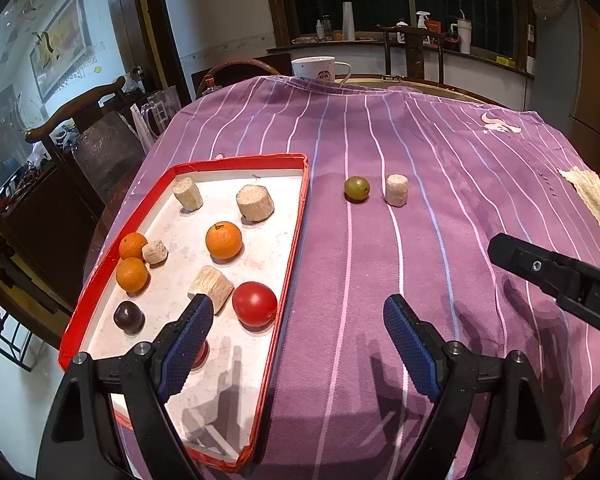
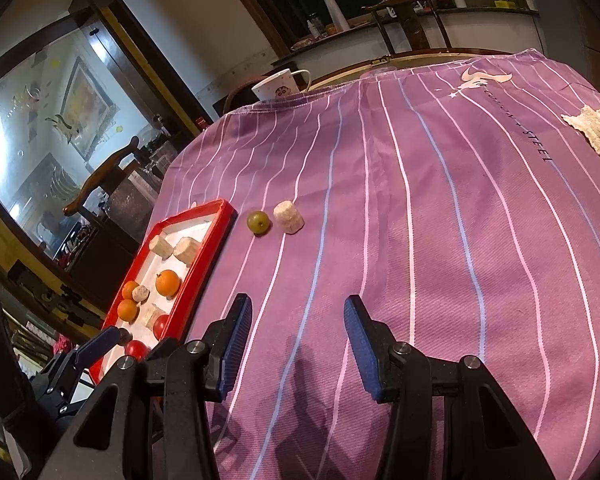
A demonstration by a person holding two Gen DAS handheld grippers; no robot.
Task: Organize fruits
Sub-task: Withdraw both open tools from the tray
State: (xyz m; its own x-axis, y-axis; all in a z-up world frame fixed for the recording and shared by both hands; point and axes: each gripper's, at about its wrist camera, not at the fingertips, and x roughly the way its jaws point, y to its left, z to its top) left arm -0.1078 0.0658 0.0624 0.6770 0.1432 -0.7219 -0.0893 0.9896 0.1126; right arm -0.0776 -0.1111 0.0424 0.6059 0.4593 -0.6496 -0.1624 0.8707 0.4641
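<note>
Your purple striped cloth (image 1: 420, 240) lies smooth, with bare room right of the red-rimmed tray (image 1: 292, 240). Round green fruit (image 1: 357, 189) sits outside it, just beside a rough pale cylinder (image 1: 396, 189). Left gripper (image 1: 300, 320) and right gripper (image 2: 296, 312): jaws apart, empty.

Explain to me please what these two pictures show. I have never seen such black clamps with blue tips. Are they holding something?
No robot is here: a person holds one hand tool in each hand, and each tool carries a camera that looks forward along its two fingers. One picture comes from the left gripper, the other from the right gripper. Both stand open above the purple striped cloth and hold nothing. A red tray holds three oranges, two red tomatoes, a dark fruit and some pale beige chunks. Outside the tray, a green fruit and one more beige chunk lie on the cloth.
</note>
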